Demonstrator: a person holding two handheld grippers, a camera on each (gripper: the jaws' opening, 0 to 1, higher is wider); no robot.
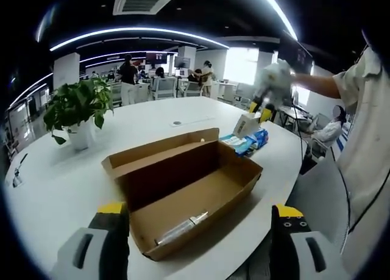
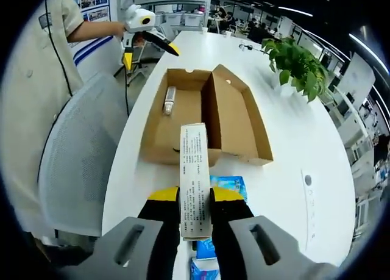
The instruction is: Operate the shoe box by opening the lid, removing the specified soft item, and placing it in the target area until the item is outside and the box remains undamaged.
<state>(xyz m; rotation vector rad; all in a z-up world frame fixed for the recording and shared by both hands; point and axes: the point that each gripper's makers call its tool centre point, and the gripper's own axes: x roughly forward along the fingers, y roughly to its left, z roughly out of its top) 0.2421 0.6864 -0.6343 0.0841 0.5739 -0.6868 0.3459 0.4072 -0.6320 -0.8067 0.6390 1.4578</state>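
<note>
The brown cardboard shoe box (image 1: pixel 183 188) lies open on the white table, its lid folded back. A clear tube (image 1: pixel 180 229) rests on the box floor. My left gripper (image 1: pixel 200 210) is open at the box's near end, one jaw on each side, holding nothing. My right gripper (image 2: pixel 195 194) is shut on a white flat packet (image 2: pixel 195 176) with printed text, held above the table just past the box's end (image 2: pixel 207 115). The left gripper view shows that right gripper (image 1: pixel 263 109) with the packet (image 1: pixel 247 125) above blue packs. The left gripper (image 2: pixel 149 39) appears beyond the box.
Blue tissue packs (image 2: pixel 228 185) lie on the table (image 2: pixel 292 152) under the held packet. A potted plant (image 1: pixel 76 109) stands at the table's far side. A grey mesh chair (image 2: pixel 79 152) and a person's body (image 2: pixel 36 54) are beside the table edge. People sit at desks behind.
</note>
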